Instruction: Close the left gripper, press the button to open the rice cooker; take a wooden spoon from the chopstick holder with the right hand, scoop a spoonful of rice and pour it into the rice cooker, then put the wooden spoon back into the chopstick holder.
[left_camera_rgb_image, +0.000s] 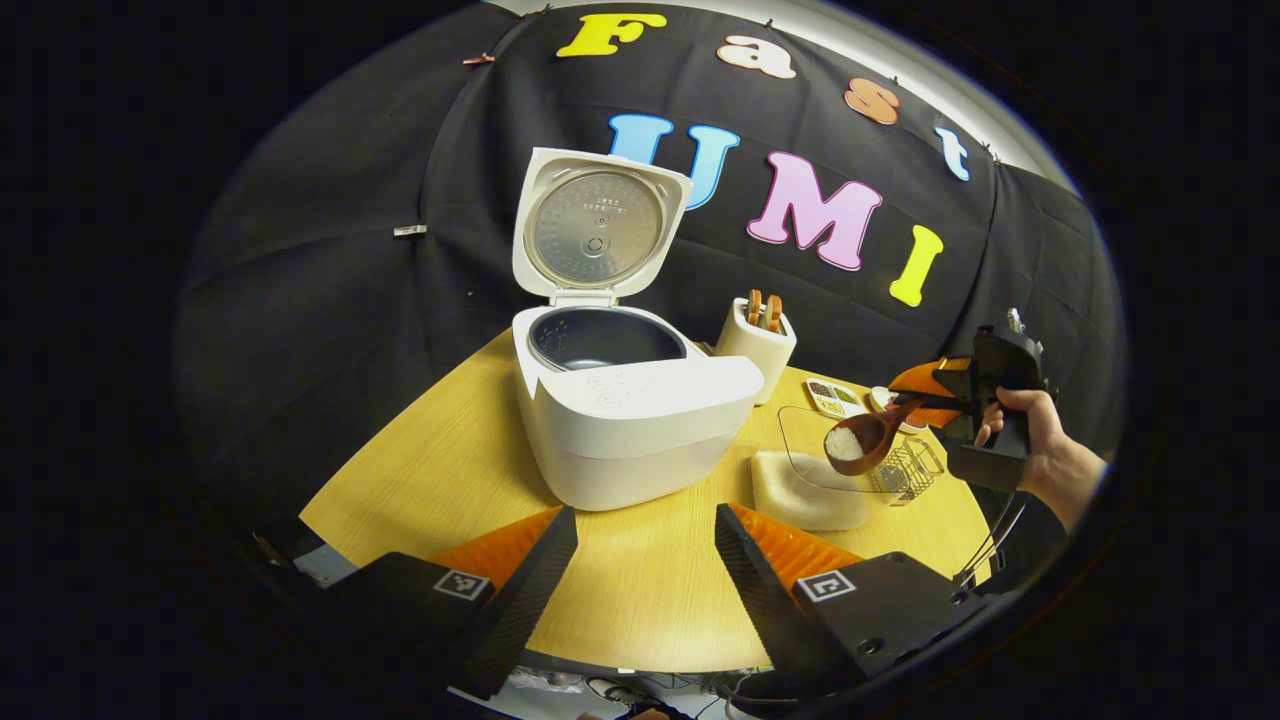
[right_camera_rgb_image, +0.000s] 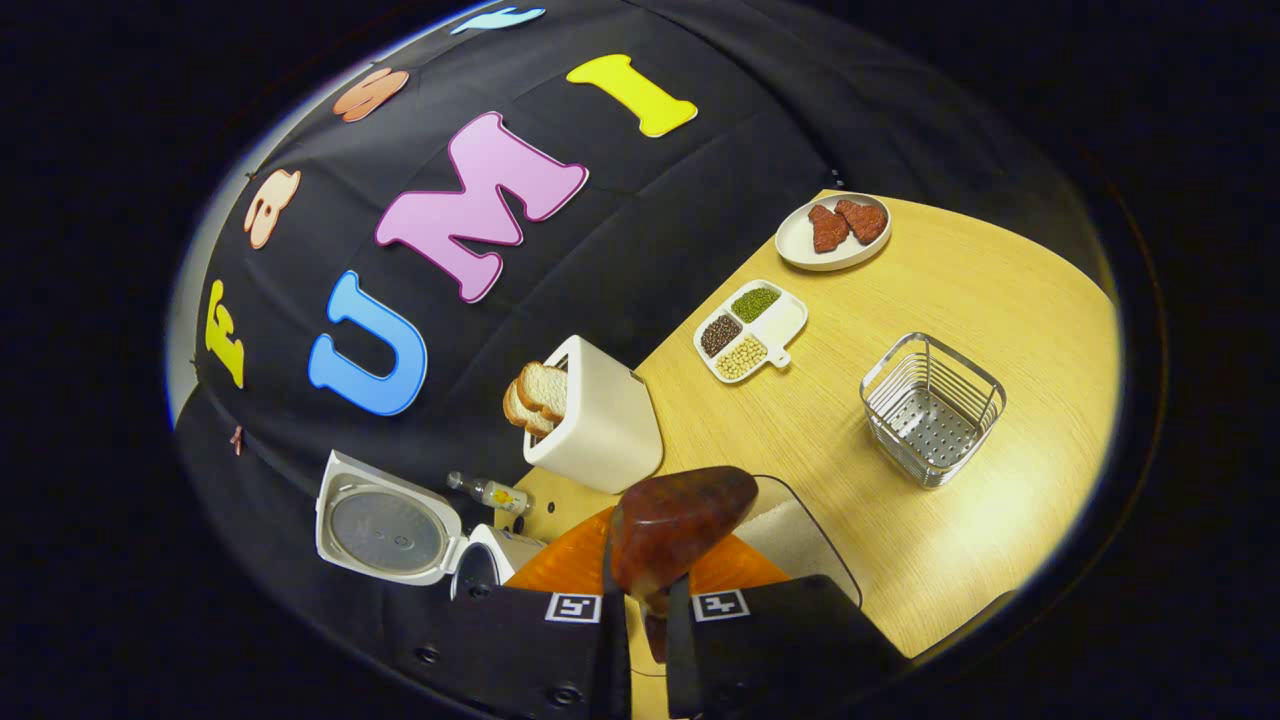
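Right gripper (right_camera_rgb_image: 640, 610) clamps my wooden spoon (left_camera_rgb_image: 868, 436) level, rice kept in; rice cooker (left_camera_rgb_image: 625, 400) at nine o'clock; left gripper (left_camera_rgb_image: 645, 560) wide open, empty.

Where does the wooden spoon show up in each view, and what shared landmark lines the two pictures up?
Left gripper view: wooden spoon at right, loaded with rice, held over the table.
Right gripper view: wooden spoon at bottom centre, seen from its underside, just above this gripper's jaws.
Shared landmark: the open rice cooker lid.
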